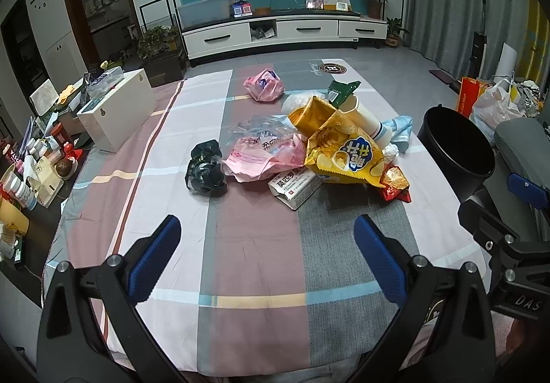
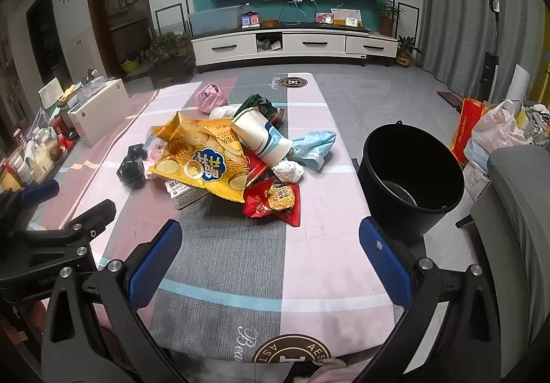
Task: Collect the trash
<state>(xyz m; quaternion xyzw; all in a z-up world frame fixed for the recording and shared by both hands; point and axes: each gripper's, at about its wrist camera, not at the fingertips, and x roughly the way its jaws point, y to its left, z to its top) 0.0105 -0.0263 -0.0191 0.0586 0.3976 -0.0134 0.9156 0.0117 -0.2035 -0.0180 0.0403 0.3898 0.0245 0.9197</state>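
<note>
left gripper (image 1: 266, 250) – blue ribbed pads spread wide, holding nothing | right gripper (image 2: 270, 254) – likewise splayed, unladen | trash heap mid-table on checked cloth (image 2: 309, 266): glossy yellow chip bag (image 2: 202, 163), tapered paper cup (image 2: 261, 137) on its side, crinkled red wrapper (image 2: 271, 202), crumpled black plastic (image 1: 205, 170) | round black bin (image 2: 412, 173) just beside the table's right edge

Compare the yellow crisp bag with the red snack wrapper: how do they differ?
The yellow crisp bag is much larger and sits on top of the pile; the red snack wrapper is small, lies lower at the pile's near edge, and is torn open. Both are crumpled, untouched trash on the checked cloth.
</note>
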